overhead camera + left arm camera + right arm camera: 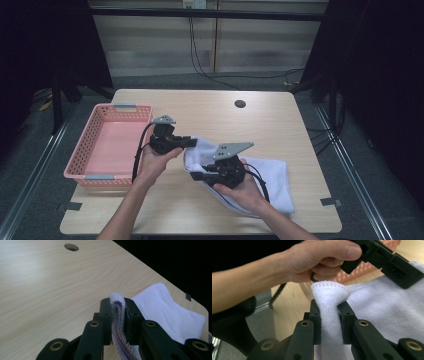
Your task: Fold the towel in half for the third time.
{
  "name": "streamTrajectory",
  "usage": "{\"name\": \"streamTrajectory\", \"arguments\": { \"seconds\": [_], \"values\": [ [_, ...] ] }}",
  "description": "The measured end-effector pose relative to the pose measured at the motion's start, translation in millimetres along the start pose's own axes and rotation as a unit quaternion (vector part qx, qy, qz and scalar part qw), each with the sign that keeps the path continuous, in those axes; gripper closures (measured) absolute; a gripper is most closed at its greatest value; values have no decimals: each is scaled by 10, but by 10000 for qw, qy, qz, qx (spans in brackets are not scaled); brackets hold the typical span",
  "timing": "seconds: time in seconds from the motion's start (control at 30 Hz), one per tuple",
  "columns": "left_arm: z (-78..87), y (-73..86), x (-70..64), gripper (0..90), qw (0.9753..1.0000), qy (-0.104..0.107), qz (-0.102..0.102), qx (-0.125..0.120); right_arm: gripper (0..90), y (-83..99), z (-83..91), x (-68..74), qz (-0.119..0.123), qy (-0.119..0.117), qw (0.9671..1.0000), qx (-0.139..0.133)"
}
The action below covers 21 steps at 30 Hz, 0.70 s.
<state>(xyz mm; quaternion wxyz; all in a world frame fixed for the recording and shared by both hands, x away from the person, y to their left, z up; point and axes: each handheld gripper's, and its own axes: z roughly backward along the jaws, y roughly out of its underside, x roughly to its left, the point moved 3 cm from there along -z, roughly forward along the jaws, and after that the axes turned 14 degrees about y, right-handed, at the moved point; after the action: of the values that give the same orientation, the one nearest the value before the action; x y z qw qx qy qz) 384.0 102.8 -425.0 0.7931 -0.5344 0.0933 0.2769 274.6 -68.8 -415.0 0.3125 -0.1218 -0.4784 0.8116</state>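
Between both grippers' jaws, left (118, 315) and right (329, 317), pinched folds of white towel (270, 172).

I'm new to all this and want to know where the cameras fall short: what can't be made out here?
- High view: the near edge of the white towel lies under the right hand.
- Left gripper view: the towel fold runs off the bottom between the left claw.
- High view: the pink basket's near inner wall is hidden by its rim.

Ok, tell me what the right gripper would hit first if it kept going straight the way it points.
Probably the person's left hand: in the right gripper view it sits just beyond the towel fold that the right gripper clamps, with the left gripper beside it. Depth is hard to judge.
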Motion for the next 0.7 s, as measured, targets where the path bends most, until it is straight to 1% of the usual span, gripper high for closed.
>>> {"name": "streamTrajectory", "arguments": {
  "seconds": [0.03,0.07,0.1,0.13,0.17,0.2,0.27,0.3,0.33,0.4,0.43,0.47,0.5,0.57,0.6,0.63,0.67,0.7],
  "values": [
    [39,-34,-9,789,10000,-11,-36,-45,780,-57,3,13,19,-19,10000,-33],
    [105,-93,-36,789,9999,-23,-63,-142,779,-101,8,24,52,-11,10000,-66],
    [169,-144,-60,788,9997,-19,-133,-207,779,-184,20,51,108,-31,9998,-133],
    [228,-195,-94,788,9993,13,-176,-336,779,-258,40,69,156,-39,9996,-218],
    [274,-233,-118,788,9991,15,-221,-373,779,-333,62,88,186,-75,9994,-300],
    [332,-283,-152,788,9988,-57,-270,-394,779,-388,78,105,219,-97,9991,-354],
    [447,-367,-222,788,9979,-89,-383,-515,780,-519,116,156,313,-98,9983,-486],
    [470,-382,-239,788,9977,-126,-427,-518,779,-574,124,188,350,-134,9979,-531],
    [489,-390,-247,788,9977,-236,-468,-438,779,-594,120,207,370,-128,9977,-553],
    [468,-355,-224,786,9980,-282,-389,-402,778,-582,71,246,341,-121,9977,-573],
    [434,-320,-206,786,9979,-306,-379,-421,774,-549,44,244,291,-113,9979,-564],
    [386,-281,-193,786,9979,-281,-367,-448,773,-508,22,237,239,-86,9982,-536],
    [329,-245,-173,786,9982,-268,-341,-407,773,-464,12,225,210,-69,9985,-510],
    [208,-197,-118,785,9988,-240,-256,-328,773,-373,31,170,84,-12,9986,-521],
    [152,-186,-96,784,9991,-213,-220,-288,772,-324,52,137,60,76,9987,-498],
    [92,-181,-85,783,9993,-185,-208,-254,770,-273,81,99,-6,145,9986,-509],
    [46,-179,-84,782,9993,-164,-239,-214,769,-223,115,56,-74,179,9985,-506],
    [-34,-179,-95,780,9994,-164,-250,-158,768,-186,140,27,-103,197,9986,-486]
  ]
}}
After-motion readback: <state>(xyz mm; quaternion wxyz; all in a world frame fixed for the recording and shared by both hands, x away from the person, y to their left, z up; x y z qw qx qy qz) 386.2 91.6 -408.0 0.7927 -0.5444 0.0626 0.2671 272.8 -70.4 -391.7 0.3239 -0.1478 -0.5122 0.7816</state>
